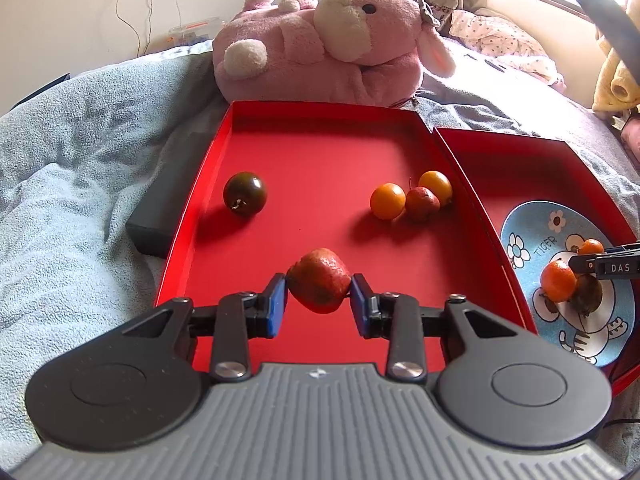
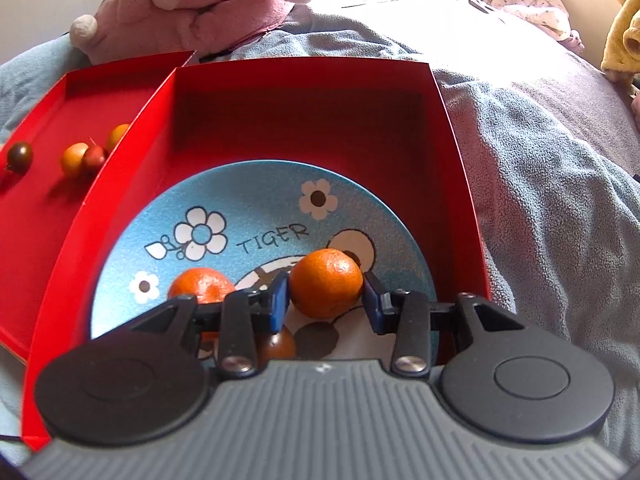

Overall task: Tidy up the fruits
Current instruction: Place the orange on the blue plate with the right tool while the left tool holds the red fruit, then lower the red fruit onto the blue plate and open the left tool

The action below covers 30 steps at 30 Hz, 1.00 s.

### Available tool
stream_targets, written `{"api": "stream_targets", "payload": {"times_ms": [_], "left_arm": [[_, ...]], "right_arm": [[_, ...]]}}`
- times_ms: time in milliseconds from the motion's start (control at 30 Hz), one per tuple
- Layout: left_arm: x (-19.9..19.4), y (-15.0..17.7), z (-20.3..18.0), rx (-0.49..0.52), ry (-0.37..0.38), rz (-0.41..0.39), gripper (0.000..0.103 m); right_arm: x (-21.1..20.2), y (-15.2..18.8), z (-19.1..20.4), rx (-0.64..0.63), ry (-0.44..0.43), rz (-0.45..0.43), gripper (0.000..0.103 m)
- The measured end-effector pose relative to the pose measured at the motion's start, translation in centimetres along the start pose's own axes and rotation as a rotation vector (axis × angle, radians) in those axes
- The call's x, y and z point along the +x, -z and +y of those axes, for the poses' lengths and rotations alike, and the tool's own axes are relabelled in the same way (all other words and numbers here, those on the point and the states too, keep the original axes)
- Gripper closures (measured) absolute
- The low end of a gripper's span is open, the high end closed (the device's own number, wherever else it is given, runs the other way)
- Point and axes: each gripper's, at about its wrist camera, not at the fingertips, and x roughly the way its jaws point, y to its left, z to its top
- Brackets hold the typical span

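My left gripper (image 1: 319, 294) is shut on a red strawberry (image 1: 319, 281), held just above the floor of the left red tray (image 1: 320, 152). In that tray lie a dark tomato (image 1: 245, 193), two orange fruits (image 1: 387, 201) and a small red fruit (image 1: 422, 204). My right gripper (image 2: 325, 294) is shut on a small orange (image 2: 326, 283) over the blue tiger plate (image 2: 248, 216) in the right red tray (image 2: 304, 92). Another orange (image 2: 200, 290) and a dark fruit (image 2: 278, 344) lie on the plate. The right gripper also shows in the left wrist view (image 1: 580, 268).
Both trays sit on a blue-grey blanket (image 1: 80, 184) on a bed. A pink plush toy (image 1: 320, 44) lies behind the left tray. A dark box (image 1: 160, 208) sits against that tray's left wall. Bedding and a yellow cloth (image 2: 624, 20) lie far right.
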Motion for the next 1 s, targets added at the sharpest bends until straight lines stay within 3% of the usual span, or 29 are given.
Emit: {"api": "stream_targets", "payload": {"times_ms": [133,233,367,533,700,867,1000], "left_arm": [[0.1,-0.1,-0.1,0.001,-0.004,0.002,0.064],[0.2,-0.2,-0.3,0.012,-0.007,0.002,0.064],[0.1,-0.3,-0.9,0.044,-0.012,-0.010,0.064],[-0.8,-1.3,-2.4,0.097,-0.020,-0.056,0.064],[-1.5,-3.3,-5.6,0.109,0.067,-0.078,0.064],[-1.7,-4.5,-11.6,0.188,0.189,-0.093,0.064],[-0.2,-4.1,-16.7,0.260,0.244,-0.072,0.064]], "right_arm": [[-2.1,1.2,-0.3,0.023,-0.002,-0.063,0.060],[-3.9,2.6,-0.6,0.040,-0.018,-0.127,0.050],[-5.4,4.1,-1.2,0.051,-0.025,-0.192,0.050],[-7.4,5.9,-0.8,0.025,-0.096,-0.247,0.050],[-9.0,7.2,0.3,-0.038,-0.149,-0.277,0.050],[-9.7,7.5,0.2,-0.028,-0.184,-0.275,0.050],[-10.1,7.7,-0.4,-0.025,-0.187,-0.266,0.050]]}}
